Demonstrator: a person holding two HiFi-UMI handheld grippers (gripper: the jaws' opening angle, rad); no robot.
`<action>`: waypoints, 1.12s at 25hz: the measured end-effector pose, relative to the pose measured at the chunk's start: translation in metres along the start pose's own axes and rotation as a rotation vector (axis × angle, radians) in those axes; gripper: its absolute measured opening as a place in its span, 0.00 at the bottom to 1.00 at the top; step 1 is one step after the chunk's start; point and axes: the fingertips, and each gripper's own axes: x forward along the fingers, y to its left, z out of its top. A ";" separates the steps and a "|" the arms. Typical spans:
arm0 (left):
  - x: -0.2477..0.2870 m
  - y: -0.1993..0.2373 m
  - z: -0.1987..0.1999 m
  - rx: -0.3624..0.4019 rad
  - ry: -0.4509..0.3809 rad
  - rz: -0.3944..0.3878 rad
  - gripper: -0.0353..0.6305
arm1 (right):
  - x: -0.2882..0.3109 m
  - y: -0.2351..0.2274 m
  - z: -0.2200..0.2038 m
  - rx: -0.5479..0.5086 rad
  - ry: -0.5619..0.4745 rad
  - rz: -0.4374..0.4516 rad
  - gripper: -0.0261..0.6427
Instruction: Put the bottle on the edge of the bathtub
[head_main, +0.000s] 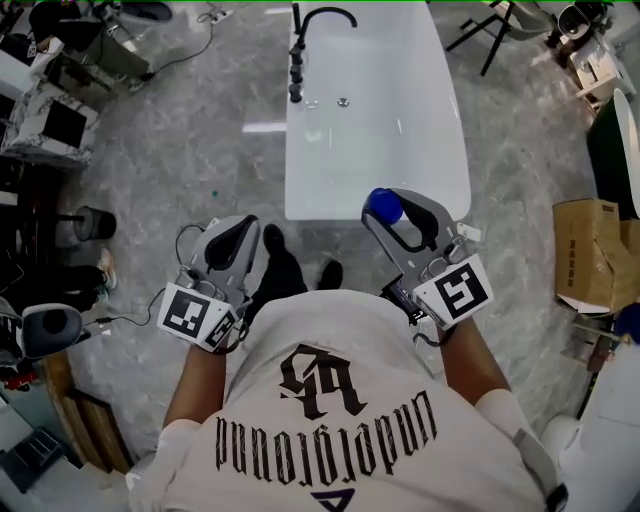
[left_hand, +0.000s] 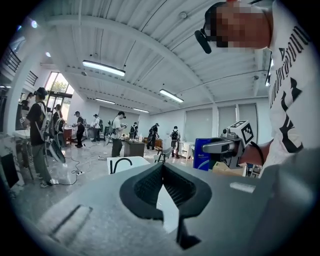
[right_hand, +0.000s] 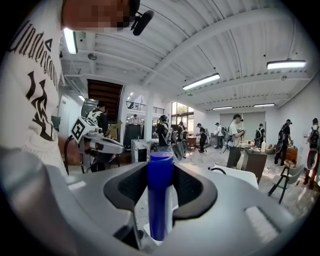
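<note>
Right gripper fingers clamp the blue-capped bottle near the bathtub — left gripper fingers pressed together.

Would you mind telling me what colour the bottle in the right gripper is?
Blue; the bottle shows best in the right gripper view.

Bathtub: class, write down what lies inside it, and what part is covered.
Inside the bathtub shows a bare white floor with a drain near the black tap. The right claw, shut on the bottle, covers its near right corner, so that part cannot be seen.
</note>
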 end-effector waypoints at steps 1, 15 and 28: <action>0.002 0.007 -0.002 -0.007 -0.001 0.000 0.06 | 0.006 -0.001 -0.002 -0.008 0.007 0.001 0.27; 0.079 0.096 -0.015 -0.056 0.041 -0.076 0.06 | 0.105 -0.040 -0.044 -0.040 0.164 -0.006 0.27; 0.144 0.186 -0.075 -0.068 0.188 -0.196 0.06 | 0.225 -0.057 -0.134 -0.048 0.361 0.064 0.26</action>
